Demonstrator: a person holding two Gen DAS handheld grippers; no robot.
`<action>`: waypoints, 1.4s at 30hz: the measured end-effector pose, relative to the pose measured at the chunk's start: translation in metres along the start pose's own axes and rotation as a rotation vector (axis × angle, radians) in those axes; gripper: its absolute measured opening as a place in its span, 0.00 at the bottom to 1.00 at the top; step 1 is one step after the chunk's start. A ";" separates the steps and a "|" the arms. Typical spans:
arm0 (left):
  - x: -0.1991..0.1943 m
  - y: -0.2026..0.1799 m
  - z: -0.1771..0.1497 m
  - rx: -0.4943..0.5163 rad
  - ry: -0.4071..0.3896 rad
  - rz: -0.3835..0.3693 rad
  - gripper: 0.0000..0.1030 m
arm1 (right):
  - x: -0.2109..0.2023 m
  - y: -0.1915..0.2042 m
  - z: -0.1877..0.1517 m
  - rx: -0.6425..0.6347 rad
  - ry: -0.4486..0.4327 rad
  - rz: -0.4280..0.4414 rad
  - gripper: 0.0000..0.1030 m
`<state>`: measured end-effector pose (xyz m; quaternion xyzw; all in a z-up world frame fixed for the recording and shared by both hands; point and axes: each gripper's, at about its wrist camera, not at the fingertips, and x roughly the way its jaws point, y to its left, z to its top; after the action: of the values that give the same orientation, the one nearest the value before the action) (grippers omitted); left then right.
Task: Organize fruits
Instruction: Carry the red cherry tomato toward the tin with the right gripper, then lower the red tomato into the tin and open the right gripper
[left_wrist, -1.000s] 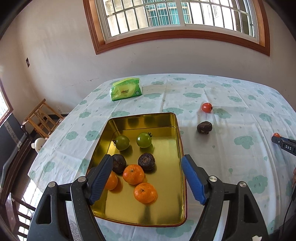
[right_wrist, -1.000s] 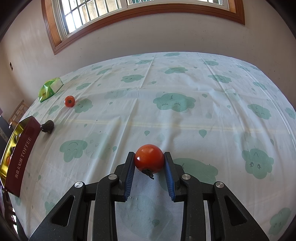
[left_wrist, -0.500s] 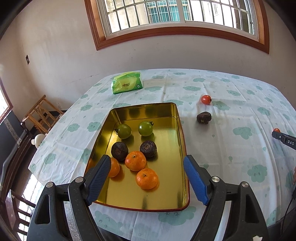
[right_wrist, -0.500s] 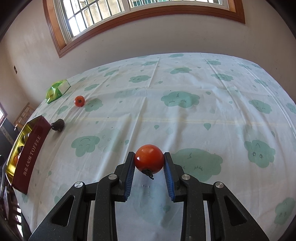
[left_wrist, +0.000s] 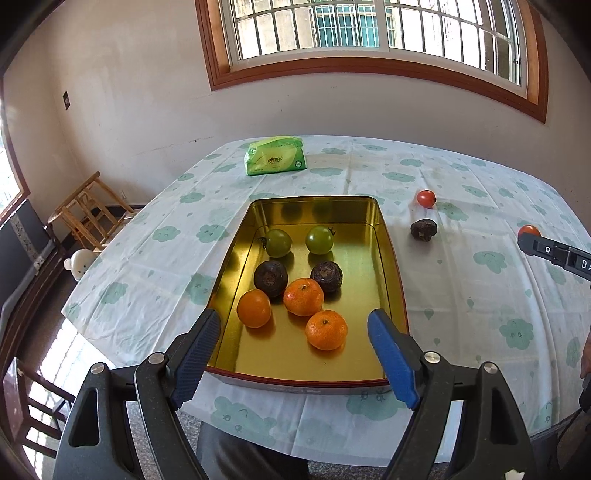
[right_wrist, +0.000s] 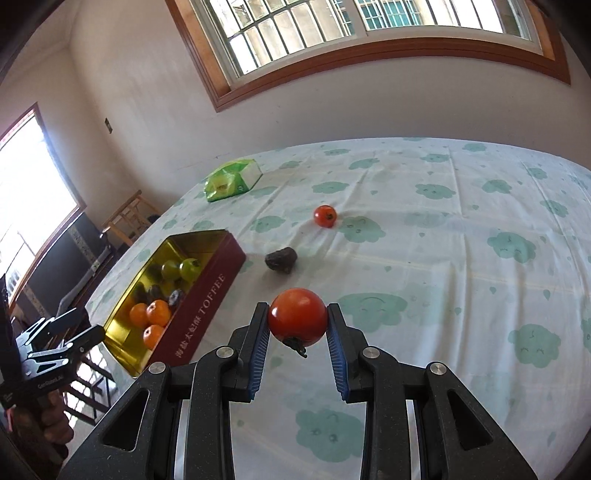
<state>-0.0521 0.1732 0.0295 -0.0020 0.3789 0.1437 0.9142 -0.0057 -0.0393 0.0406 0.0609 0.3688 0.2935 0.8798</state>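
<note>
My right tool (right_wrist: 297, 345) is clamped on a red tomato (right_wrist: 297, 322), lifted above the worktop (right_wrist: 443, 280). My left tool (left_wrist: 291, 352) has just been widening, nothing between its blue pads, over the near edge of the gold tin (left_wrist: 384, 236). Only the left view shows the tin's fruit plainly: three oranges, two dark fruits, two green ones. The right view alone shows its red side lettered TOFFEE. Outside the tin lie a second tomato (right_wrist: 325, 216) and a dark fruit (right_wrist: 281, 259), with bare cloth around them.
</note>
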 end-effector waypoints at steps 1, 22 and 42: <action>-0.001 0.005 -0.001 -0.005 -0.001 0.008 0.80 | 0.005 0.015 0.004 -0.019 0.006 0.029 0.31; 0.008 0.054 -0.010 -0.061 0.002 0.056 0.84 | 0.121 0.157 0.000 -0.268 0.226 0.163 0.31; 0.018 0.054 -0.015 -0.063 0.040 0.049 0.84 | 0.122 0.146 0.002 -0.204 0.201 0.193 0.53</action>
<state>-0.0650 0.2278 0.0123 -0.0244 0.3922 0.1780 0.9021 -0.0050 0.1493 0.0145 -0.0231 0.4156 0.4171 0.8079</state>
